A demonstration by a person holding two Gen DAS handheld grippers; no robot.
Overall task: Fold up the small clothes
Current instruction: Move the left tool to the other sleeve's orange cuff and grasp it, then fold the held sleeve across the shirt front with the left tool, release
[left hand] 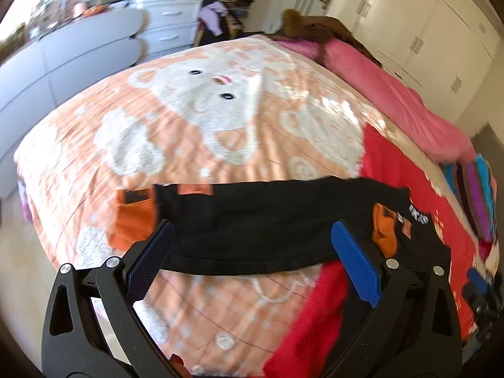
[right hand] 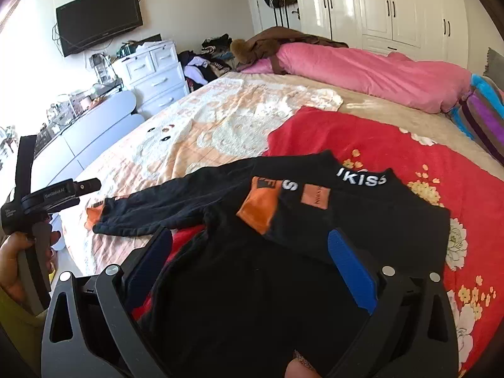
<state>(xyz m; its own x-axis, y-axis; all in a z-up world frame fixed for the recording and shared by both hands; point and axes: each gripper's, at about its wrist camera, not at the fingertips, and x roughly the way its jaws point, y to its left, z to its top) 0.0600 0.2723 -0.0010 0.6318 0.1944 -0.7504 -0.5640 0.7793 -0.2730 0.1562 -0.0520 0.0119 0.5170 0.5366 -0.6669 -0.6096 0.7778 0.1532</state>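
Observation:
A small black top with orange patches and white lettering lies on the bed. In the left wrist view its sleeve (left hand: 264, 220) stretches across, with an orange cuff (left hand: 134, 217) at the left. My left gripper (left hand: 252, 252) is open, its blue pads on either side of the sleeve, just above it. In the right wrist view the top's body (right hand: 283, 236) lies on the red blanket, one sleeve (right hand: 176, 201) reaching left. My right gripper (right hand: 249, 258) is open over the body, holding nothing. The left gripper's handle (right hand: 47, 201) shows at the far left.
The bed has a peach teddy-bear blanket (left hand: 189, 119), a red floral blanket (right hand: 393, 145) and a pink duvet (right hand: 362, 69) at the far side. A striped pillow (right hand: 482, 116) lies at the right. White drawers (right hand: 151, 72) and a wardrobe (right hand: 378, 3) stand beyond.

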